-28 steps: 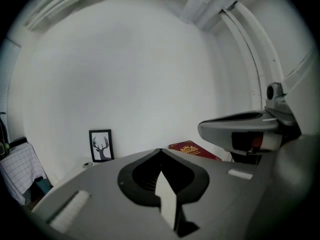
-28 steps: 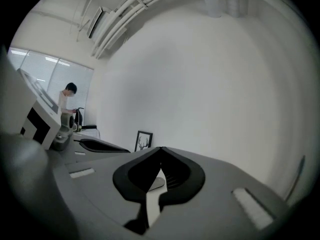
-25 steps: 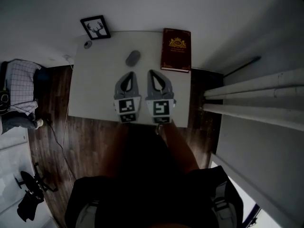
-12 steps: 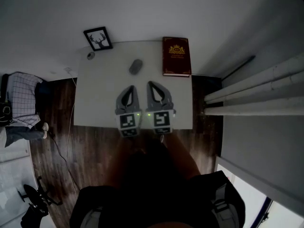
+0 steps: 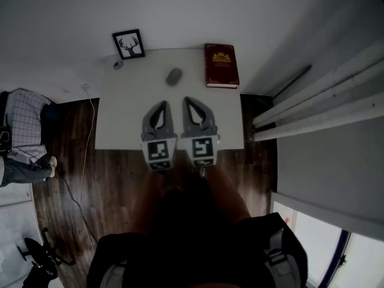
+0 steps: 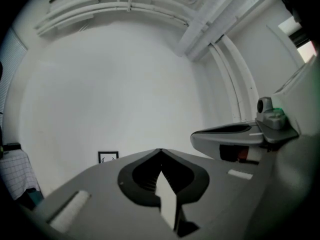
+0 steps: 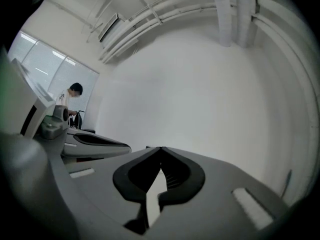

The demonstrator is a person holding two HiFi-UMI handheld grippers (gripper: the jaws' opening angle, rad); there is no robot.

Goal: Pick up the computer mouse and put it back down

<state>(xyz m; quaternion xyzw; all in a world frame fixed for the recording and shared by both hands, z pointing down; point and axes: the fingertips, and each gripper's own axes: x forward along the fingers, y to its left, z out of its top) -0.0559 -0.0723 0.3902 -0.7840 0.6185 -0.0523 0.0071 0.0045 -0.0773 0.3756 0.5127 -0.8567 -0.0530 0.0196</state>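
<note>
A grey computer mouse (image 5: 174,77) lies on the white table (image 5: 120,119) near its far edge, seen in the head view. My left gripper (image 5: 163,104) and right gripper (image 5: 186,100) hover side by side over the table's near half, short of the mouse, both shut and empty. In the left gripper view the left gripper (image 6: 160,150) has its jaws closed tip to tip, and the right gripper's jaw (image 6: 225,136) shows beside it. The right gripper (image 7: 160,148) is likewise closed in its own view. The mouse is hidden in both gripper views.
A dark red book (image 5: 221,66) lies at the table's far right corner. A framed deer picture (image 5: 129,44) leans at the far left, also visible as the small frame (image 6: 108,157). A small round object (image 5: 118,65) sits near it. White pipes (image 5: 318,107) run along the right.
Both grippers have risen and drawn back toward the table's near edge, farther from the mouse. The mouse, book and frame have not moved on the table.
</note>
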